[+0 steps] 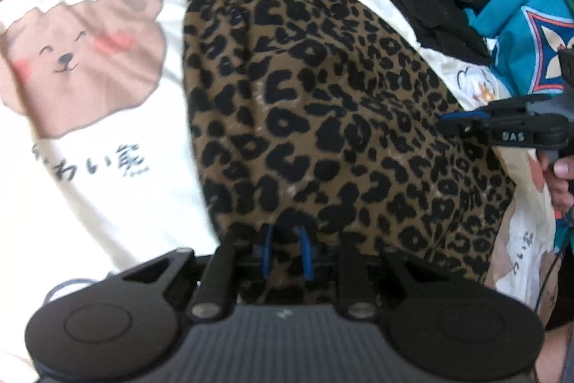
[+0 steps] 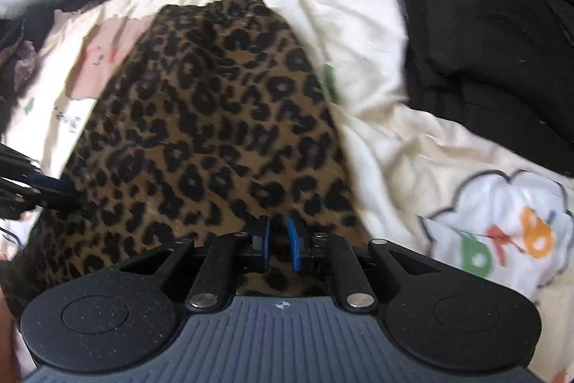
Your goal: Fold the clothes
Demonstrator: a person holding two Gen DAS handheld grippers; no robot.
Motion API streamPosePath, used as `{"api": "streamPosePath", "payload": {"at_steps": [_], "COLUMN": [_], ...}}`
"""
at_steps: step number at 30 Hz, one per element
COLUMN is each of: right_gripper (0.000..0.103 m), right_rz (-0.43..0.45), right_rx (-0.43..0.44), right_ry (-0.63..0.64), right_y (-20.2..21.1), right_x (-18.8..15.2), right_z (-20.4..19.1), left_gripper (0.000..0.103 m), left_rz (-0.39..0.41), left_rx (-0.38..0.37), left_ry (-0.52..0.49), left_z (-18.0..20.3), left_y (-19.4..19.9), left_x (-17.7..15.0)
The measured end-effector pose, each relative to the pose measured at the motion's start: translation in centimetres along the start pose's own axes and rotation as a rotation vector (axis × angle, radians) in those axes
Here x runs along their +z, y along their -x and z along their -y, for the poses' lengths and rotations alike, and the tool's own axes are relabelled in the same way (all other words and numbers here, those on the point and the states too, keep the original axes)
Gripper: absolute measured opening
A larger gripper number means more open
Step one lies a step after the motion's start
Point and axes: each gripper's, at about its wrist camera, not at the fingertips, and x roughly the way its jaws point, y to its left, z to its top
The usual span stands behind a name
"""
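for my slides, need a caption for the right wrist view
Right tongs pinching the near edge of a leopard-print garment spread on a white bedsheet.

Black hand-held gripper [image 1: 287, 248], blue pads [image 1: 268, 250], silver screws

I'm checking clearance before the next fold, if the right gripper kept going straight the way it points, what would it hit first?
The leopard garment. The right gripper already pinches its near edge, pointing steeply down, so the cloth comes first, then probably the bedsheet underneath.

Leopard-print garment [image 1: 323, 103] — soft matt cloth, white printed bedsheet [image 1: 107, 174] — smooth cotton-like
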Motion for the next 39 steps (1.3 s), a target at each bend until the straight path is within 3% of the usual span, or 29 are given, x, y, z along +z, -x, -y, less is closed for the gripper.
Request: {"api": "streamPosePath", "payload": {"at_steps": [5,8,14,17,20,27,35,36,38,39], "right_gripper": [0.017,0.017,0.018,0.02,0.031,0.031,0.031,0.031,0.031,0.031], "right_rz": [-0.027,-0.054,-0.052,-0.036,-0.034,-0.128,-0.155,-0.154,-0.148,-0.142], "right_rx": [-0.034,-0.069,-0.06,-0.024,0.002,-0.013,-0.008,-0.01,-0.012,-0.011], "right_ry": [-0.013,-0.022,-0.135,-0.162,-0.158,-0.155,-0.181,-0.18,-0.178,-0.177], "right_y": [0.9,1.3,3.4,4.3,4.7,3.2,3.3,3.4,3.5,3.6], "right_x": [-1.0,-1.9,-3.3,-3.6,-4.0,-6.1,-7.5,-7.5,-7.5,-7.3], "right_z": [1.6,2.6,4.7,4.7,4.2,4.2,4.2,4.1,4.2,4.3], "left_gripper": [0.018,0.019,0.019,0.021,0.031,0.044,0.048,0.045,0.027,0.011], "left_rz": [-0.037,-0.038,-0.023,-0.02,-0.037,-0.113,-0.211,-0.218,-0.234,-0.242], "left_rx": [-0.003,0.032,0.039,0.01,-0.046,-0.135,-0.193,-0.183,-0.201,-0.218], "left_ry": [-0.007,0.008,0.047,0.073,0.103,0.128,0.145,0.152,0.191,0.214], "left_z": [-1.3,-2.0,-3.5,-4.1,-4.2,-3.3,-3.0,-3.1,-3.7,-4.0], "left_y": [1.4,2.6,5.4,6.5,6.7,5.0,3.5,3.3,2.9,2.7], "left_x": [-0.7,-1.1,-1.6,-1.6,-1.7,-3.9,-7.2,-7.5,-8.1,-8.3]}}
